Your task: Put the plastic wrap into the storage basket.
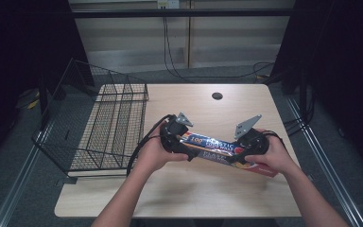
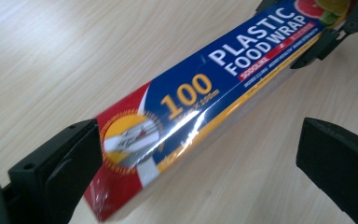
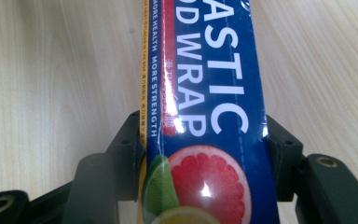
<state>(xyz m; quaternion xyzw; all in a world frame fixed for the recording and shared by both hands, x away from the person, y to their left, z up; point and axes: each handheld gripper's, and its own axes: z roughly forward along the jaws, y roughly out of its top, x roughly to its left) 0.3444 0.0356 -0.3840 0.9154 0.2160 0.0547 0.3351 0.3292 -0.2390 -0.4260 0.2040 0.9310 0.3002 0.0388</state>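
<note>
My right claw [image 3: 205,140] is clamped on the plastic wrap box [image 3: 205,93], its jaws pressing both long sides at the end printed with citrus fruit; my left claw [image 2: 191,154] stands wide open around the other end, one jaw touching the red corner, the other well clear; the box [image 1: 222,149] lies across the tabletop [image 1: 194,189] between my hands; a wire basket [image 1: 99,123] sits at the left edge.
</note>
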